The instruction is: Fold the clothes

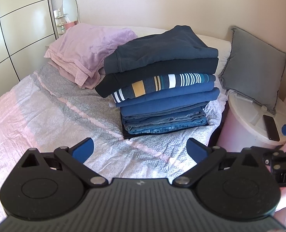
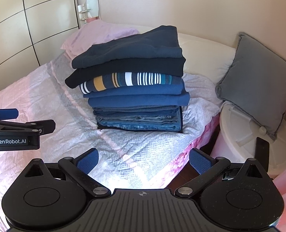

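A tall stack of folded clothes [image 1: 162, 81] stands on the bed, towards its right edge and near the head end. From the top down it holds a dark teal sweatshirt [image 1: 162, 48], a near-black folded garment [image 1: 158, 71], a navy knit with white, mustard and teal stripes [image 1: 162, 86], two mid-blue folded pieces [image 1: 170, 100], grey-blue cloth and faded blue denim jeans [image 1: 164, 125] at the bottom. The layers lie flat, with the upper ones jutting out to the left past the lower ones.

The stack rests on a pink and grey herringbone bedspread [image 1: 52, 116]. Just beside it on the left, touching the upper layers, lies a heap of folded lilac and pale pink linen [image 1: 85, 48]. To the right of the bed stands a round white and pink container [image 1: 245, 121] with its lid on; a grey square cushion [image 1: 253, 65] leans on the lid and a dark flat device [image 1: 271, 128] lies on it. What is inside cannot be seen. A cream panelled wardrobe [image 1: 17, 25] and a small oval mirror [image 1: 70, 5] stand at the far left.

The left gripper [image 1: 140, 150] hangs low over the bedspread in front of the stack, its blue-padded fingers spread wide and holding nothing. The right gripper [image 2: 144, 162] hovers level beside it over the bed's right edge, likewise spread wide and empty, aimed at the stack.
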A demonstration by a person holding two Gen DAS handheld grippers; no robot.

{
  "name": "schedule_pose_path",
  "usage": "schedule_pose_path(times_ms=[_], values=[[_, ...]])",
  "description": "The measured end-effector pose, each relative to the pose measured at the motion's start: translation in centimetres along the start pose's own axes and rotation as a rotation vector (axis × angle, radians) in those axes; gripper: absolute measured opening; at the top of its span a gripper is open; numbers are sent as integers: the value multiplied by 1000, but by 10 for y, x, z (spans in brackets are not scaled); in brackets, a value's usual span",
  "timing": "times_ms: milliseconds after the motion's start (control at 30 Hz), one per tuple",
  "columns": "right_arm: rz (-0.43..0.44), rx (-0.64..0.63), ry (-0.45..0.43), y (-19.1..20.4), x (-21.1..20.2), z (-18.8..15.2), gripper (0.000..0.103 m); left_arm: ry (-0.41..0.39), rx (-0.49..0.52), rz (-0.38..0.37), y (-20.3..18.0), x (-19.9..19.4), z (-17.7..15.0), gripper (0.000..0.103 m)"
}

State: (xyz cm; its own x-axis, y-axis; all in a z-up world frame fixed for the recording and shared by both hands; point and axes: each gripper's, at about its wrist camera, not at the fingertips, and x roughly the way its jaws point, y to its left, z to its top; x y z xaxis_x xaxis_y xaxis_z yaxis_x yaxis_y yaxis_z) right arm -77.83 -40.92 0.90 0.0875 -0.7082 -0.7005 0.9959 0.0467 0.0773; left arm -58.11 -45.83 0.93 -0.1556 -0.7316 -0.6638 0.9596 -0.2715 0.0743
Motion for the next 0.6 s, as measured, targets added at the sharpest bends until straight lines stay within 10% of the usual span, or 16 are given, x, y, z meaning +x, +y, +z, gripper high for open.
schedule_pose_path(times_ms=[600], values=[[-19,-46,-27,6,5,13,102,5,-10,11,1,11,5,101]])
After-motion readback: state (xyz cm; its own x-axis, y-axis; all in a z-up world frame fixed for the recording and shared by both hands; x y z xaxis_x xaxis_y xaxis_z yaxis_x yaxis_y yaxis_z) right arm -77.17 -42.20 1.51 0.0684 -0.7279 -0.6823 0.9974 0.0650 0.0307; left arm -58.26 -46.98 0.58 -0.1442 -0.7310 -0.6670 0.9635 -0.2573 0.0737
